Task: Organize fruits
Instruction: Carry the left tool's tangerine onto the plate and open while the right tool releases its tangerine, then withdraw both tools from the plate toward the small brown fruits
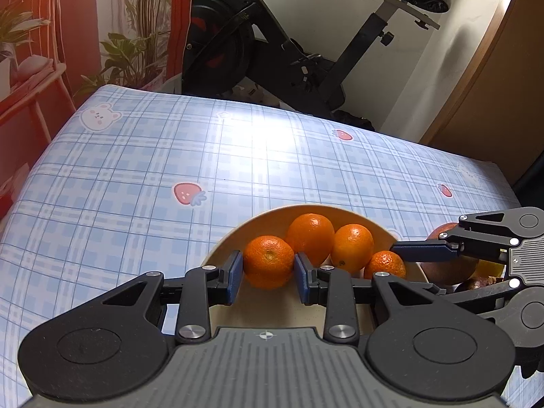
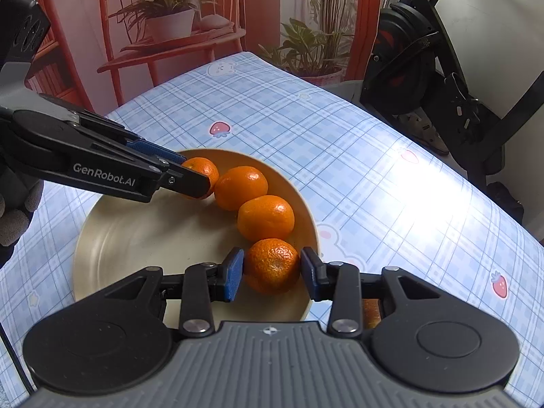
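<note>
Oranges — four, lined in a curved row inside a shallow beige bowl (image 2: 112, 238) near the middle of the counter (image 2: 340, 156).

Counter: covered by a pale blue plaid cloth printed with strawberries and bears; a black exercise bike (image 1: 272, 44) stands beyond its far edge.

Bowl: round, cream-coloured, the fruit lying along one side, the other half of the floor bare.

Left gripper (image 1: 268, 272): black frame with blue pads, reaching down into the bowl. Its jaws are narrowly set, pads pressed to both sides of the end orange (image 1: 268, 261) at one end of the row — that fruit looks to sit on the bowl floor.

Right gripper (image 2: 272, 272): same build, entering from the opposite side. Its jaws are likewise narrowly set, pads against both flanks of the nearest orange (image 2: 272, 265) at the other end of the row, close to the bowl's rim.

Middle pair (image 2: 241, 187) (image 2: 266, 217): untouched, each touching its neighbour.

Dark red fruit (image 1: 445, 268): outside the bowl, just beside it, partly hidden behind the right gripper in the left wrist view.
</note>
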`<action>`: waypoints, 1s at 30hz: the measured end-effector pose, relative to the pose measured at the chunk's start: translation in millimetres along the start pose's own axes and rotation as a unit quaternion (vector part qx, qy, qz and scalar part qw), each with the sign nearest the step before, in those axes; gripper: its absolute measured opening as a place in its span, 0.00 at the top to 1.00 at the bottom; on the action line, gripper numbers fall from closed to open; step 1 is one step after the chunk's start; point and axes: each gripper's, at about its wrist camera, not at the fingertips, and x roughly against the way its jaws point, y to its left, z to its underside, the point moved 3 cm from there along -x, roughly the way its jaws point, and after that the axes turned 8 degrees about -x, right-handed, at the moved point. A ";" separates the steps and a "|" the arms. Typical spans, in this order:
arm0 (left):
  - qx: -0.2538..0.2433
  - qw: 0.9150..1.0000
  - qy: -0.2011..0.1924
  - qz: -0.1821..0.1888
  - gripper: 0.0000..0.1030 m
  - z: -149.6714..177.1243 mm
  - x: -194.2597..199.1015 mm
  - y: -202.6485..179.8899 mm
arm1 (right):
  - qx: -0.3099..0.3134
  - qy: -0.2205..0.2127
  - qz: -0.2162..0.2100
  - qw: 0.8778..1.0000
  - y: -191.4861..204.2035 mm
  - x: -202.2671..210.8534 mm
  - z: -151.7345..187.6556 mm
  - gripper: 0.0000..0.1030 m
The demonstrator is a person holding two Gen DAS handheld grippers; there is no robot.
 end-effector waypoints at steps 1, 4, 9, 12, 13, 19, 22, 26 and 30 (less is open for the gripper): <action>0.001 1.000 0.001 -0.001 0.66 0.3 -0.6 0.6 | 0.000 -0.001 0.000 1.000 0.2 -0.4 -0.2 0.62; 0.006 1.000 0.000 0.002 0.66 0.6 -0.2 2.4 | -0.001 -0.003 -0.001 1.000 0.1 -1.7 -0.7 0.61; 0.015 1.000 -0.003 0.003 0.65 -2.1 0.6 5.2 | -0.009 -0.003 0.001 1.000 -0.4 -3.4 -1.0 0.61; 0.020 1.000 -0.011 0.000 0.65 -3.0 6.3 6.5 | -0.013 -0.011 0.000 1.000 -0.3 4.8 -0.7 0.60; 0.020 1.000 -0.013 -0.001 0.65 -3.4 9.2 6.0 | -0.013 -0.014 0.000 1.000 -0.2 7.8 -0.6 0.60; 0.016 0.999 -0.030 -0.012 0.65 -2.7 37.3 -3.8 | -0.035 -0.034 -0.012 0.999 -3.6 37.0 6.0 0.60; 0.006 0.999 -0.039 -0.024 0.65 0.5 55.7 -15.7 | -0.050 -0.046 -0.013 0.998 -4.3 56.7 13.2 0.60; -0.007 0.998 -0.060 -0.029 0.65 10.2 80.2 -37.8 | -0.069 -0.059 -0.017 0.996 -6.9 82.2 26.8 0.60; -0.004 0.997 -0.071 -0.015 0.65 23.0 96.0 -59.0 | -0.085 -0.054 -0.020 0.995 -10.3 102.5 45.9 0.60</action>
